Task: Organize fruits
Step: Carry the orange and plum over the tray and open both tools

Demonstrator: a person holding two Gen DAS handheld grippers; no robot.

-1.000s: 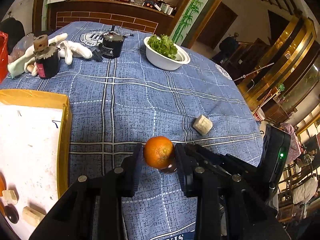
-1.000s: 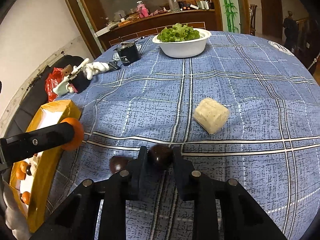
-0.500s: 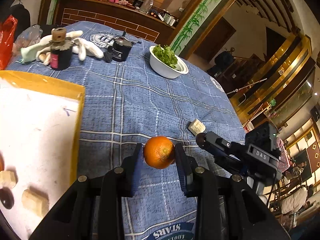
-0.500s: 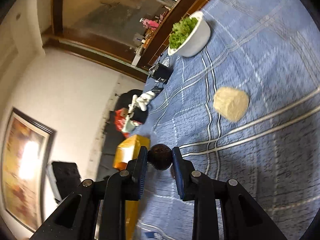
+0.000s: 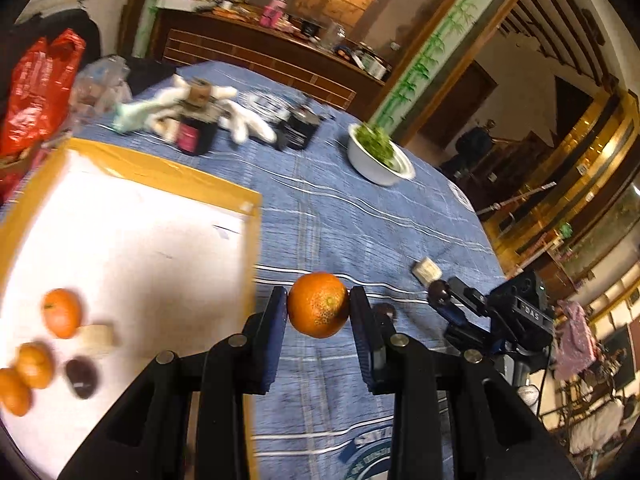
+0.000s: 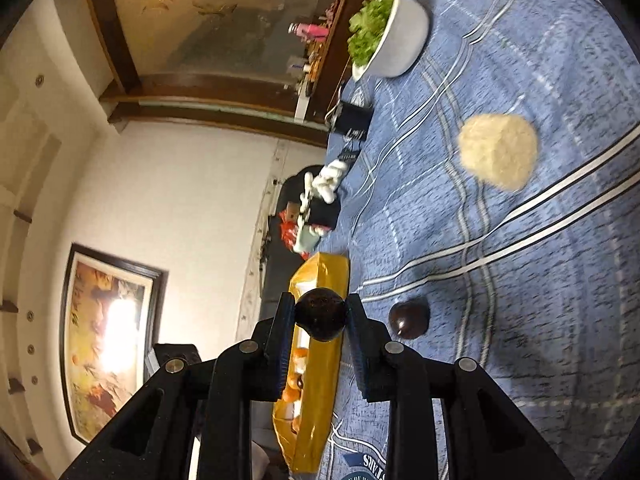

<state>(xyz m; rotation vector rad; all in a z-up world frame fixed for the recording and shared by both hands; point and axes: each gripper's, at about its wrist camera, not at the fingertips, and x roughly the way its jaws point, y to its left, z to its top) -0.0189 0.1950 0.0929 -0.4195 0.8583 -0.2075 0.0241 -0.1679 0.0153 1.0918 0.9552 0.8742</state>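
Observation:
My left gripper (image 5: 318,308) is shut on an orange (image 5: 318,305) and holds it above the blue cloth, just right of the yellow-rimmed white tray (image 5: 248,208). The tray holds three oranges (image 5: 62,313), a dark fruit (image 5: 81,377) and a beige block (image 5: 98,335). My right gripper (image 6: 320,316) is shut on a dark plum (image 6: 320,314), rolled sideways and lifted; it shows in the left wrist view (image 5: 438,295). A second dark plum (image 6: 409,318) lies on the cloth. A beige block (image 6: 498,152) lies farther out.
A white bowl of greens (image 5: 378,160) stands at the far side of the table. A dark jar (image 5: 196,134), white gloves (image 5: 248,122) and a black container (image 5: 298,128) lie at the back. A red bag (image 5: 36,88) sits beyond the tray.
My left gripper has swung left with the orange, bringing the tray's fruits into view. My right gripper has lifted the plum off the cloth and rolled onto its side.

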